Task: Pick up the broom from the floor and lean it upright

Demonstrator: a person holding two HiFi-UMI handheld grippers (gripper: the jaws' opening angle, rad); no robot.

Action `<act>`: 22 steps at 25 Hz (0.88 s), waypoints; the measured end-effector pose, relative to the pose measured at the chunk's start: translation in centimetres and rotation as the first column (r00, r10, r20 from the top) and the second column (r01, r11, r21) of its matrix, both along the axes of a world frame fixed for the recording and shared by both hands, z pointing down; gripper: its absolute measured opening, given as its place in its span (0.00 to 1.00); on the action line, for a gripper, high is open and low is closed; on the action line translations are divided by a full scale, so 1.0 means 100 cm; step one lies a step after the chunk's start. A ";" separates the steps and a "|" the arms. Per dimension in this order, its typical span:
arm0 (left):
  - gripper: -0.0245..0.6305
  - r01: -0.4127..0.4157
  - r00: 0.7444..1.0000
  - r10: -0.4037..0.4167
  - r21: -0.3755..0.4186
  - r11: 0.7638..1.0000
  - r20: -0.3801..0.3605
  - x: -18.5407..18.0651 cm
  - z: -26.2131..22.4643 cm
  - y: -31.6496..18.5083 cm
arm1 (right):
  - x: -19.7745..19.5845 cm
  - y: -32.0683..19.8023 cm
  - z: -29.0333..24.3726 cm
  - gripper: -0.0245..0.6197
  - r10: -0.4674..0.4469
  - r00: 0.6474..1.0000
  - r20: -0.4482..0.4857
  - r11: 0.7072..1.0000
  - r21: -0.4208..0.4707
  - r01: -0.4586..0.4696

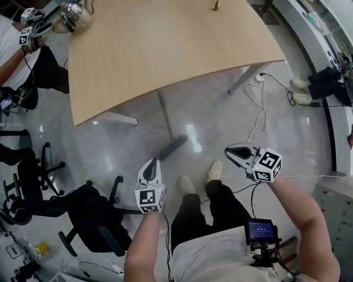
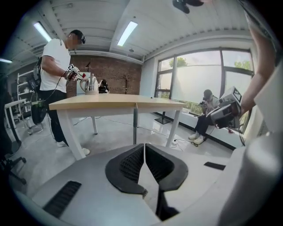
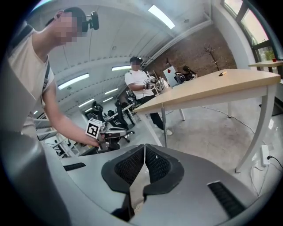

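Grippers: two, both held by me. My left gripper (image 1: 149,168) has its jaws closed together with nothing between them; my right gripper (image 1: 237,154) is the same. Broom (image 1: 172,147): one, upright, handle top against the near edge of the single table (image 1: 165,49), brush head on the floor (image 1: 220,115) near my feet (image 1: 188,184). Kettle (image 1: 74,16): one, at the table's far left corner.

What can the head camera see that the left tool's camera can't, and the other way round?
Only the head view shows the broom's brush on the floor and the wearer's shoes. Only the left gripper view shows the windows and the ceiling lights. Both show the wooden table, the broom's handle standing at its edge, and the kettle.
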State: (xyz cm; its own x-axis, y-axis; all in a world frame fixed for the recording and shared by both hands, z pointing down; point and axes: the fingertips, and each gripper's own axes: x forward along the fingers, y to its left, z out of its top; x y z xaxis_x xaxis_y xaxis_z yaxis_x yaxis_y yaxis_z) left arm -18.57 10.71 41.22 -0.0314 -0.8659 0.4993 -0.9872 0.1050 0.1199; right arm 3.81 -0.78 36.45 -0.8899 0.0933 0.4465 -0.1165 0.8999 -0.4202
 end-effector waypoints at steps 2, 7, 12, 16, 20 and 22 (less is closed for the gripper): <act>0.06 -0.026 1.000 0.026 0.008 1.000 -0.017 0.008 -0.019 0.014 | 0.006 0.012 -0.017 0.07 0.009 1.000 0.005 1.000 0.002 -0.009; 0.06 -0.082 0.994 0.085 0.041 0.996 -0.069 0.029 -0.069 0.047 | 0.018 0.027 -0.059 0.07 0.073 0.997 0.035 0.997 0.002 -0.073; 0.06 -0.123 0.988 0.128 0.065 0.990 -0.086 0.042 -0.106 0.066 | 0.014 0.038 -0.091 0.07 0.080 0.994 0.071 0.997 0.009 -0.081; 0.06 -0.113 0.988 0.122 0.094 0.989 -0.098 0.041 -0.130 0.077 | 0.006 0.051 -0.111 0.07 0.079 0.992 0.096 0.996 0.021 -0.081; 0.06 -0.060 0.990 0.076 0.133 0.989 -0.118 0.028 -0.152 0.083 | -0.004 0.059 -0.134 0.07 0.101 0.985 0.143 0.994 0.033 -0.106; 0.06 -0.057 0.991 0.073 0.147 0.988 -0.111 0.022 -0.162 0.084 | -0.011 0.062 -0.144 0.07 0.108 0.980 0.169 0.992 0.047 -0.117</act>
